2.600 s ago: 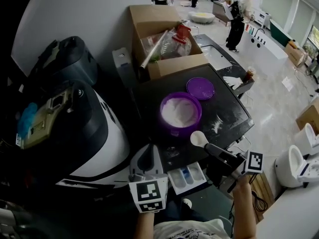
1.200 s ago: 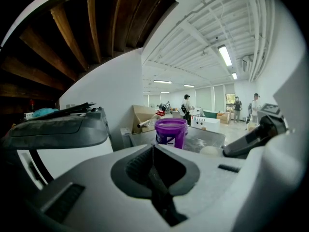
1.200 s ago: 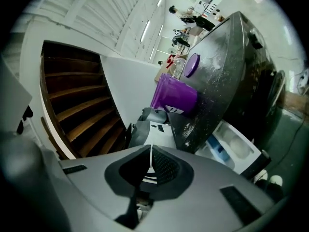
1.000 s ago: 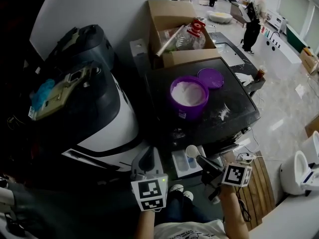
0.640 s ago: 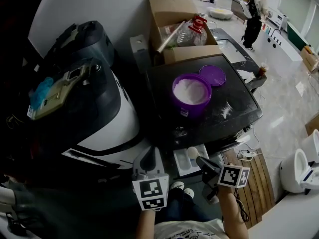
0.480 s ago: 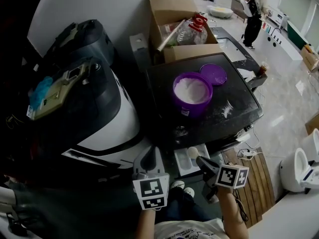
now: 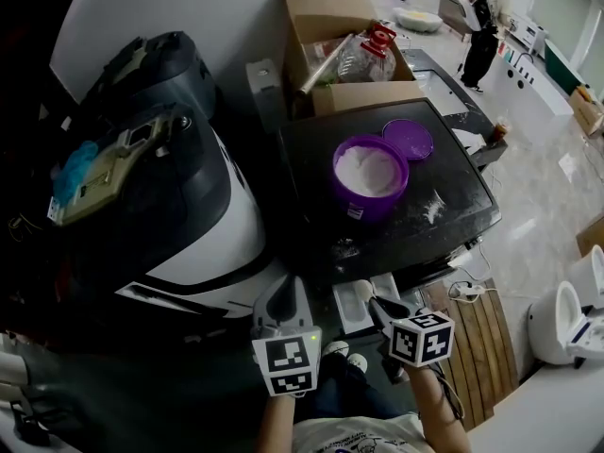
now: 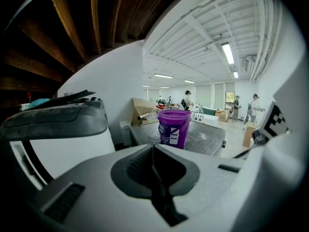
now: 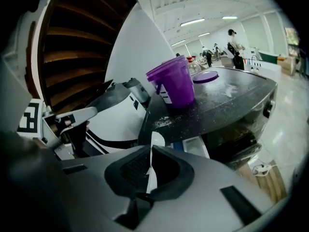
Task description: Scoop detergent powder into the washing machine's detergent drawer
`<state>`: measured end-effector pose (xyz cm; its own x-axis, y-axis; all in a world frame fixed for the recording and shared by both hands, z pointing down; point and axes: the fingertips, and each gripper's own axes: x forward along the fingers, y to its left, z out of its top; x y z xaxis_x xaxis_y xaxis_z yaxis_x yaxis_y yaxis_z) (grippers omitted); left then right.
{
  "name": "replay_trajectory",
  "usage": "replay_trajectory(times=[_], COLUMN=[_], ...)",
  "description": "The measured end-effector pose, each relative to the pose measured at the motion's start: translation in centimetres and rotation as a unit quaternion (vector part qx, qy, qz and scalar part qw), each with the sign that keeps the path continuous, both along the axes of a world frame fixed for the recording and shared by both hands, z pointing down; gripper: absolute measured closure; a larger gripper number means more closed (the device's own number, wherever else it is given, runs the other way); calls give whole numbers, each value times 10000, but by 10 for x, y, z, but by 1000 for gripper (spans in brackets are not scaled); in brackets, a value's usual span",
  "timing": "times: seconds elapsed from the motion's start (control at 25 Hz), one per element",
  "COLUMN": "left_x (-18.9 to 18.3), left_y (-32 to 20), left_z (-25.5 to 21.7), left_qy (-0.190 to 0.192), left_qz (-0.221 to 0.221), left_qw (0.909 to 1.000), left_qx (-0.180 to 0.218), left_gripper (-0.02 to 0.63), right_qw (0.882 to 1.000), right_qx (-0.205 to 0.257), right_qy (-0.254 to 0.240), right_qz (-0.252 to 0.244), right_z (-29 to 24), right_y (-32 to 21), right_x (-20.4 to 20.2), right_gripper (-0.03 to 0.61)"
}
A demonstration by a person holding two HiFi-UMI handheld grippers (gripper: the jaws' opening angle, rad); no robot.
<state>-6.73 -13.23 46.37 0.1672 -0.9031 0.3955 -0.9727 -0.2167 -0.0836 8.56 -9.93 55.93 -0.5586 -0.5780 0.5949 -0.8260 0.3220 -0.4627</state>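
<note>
The right gripper has its jaws pinched on the white scoop's handle, with the bowl over the detergent drawer. The left gripper is closed on nothing. Dumping seems in hand; next likely calls for another load from the purple tub at twelve o'clock.

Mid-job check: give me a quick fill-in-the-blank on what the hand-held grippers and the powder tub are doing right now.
The right hand-held gripper is shut on a white ____.
The left hand-held gripper is shut and holds ____.
The purple tub of powder stands open, its lid lying ____ it.
Missing words: scoop; nothing; beside.
</note>
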Motion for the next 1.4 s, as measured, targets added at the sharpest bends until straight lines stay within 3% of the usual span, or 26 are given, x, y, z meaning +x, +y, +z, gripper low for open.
replay_trajectory(times=[0.28,0.52,0.76,1.16,1.28,1.4], left_x=[-6,-15,-24,-37,-41,-44], left_y=[-1,1,3,6,8,10], left_z=[0,5,8,12,14,14], left_qy=[24,45,82,124,135,141], left_qz=[-36,-106,-164,-216,-240,-265], left_qw=[10000,9999,9998,9996,9996,9995], left_qx=[-10,-43,-77,-107,-119,-126], left_gripper=[604,604,604,604,604,604], right_qw=[9909,9674,9170,7911,7769,7821], right_qx=[411,830,1338,2006,2002,1921], right_qy=[1155,2163,3384,5200,5349,5305], right_qz=[-557,-1021,-1634,-2520,-2648,-2644], right_z=[9,20,29,48,54,57], right_y=[-2,-1,1,5,8,9], right_x=[-15,-25,-35,-45,-48,-49], right_gripper=[558,558,558,558,558,558])
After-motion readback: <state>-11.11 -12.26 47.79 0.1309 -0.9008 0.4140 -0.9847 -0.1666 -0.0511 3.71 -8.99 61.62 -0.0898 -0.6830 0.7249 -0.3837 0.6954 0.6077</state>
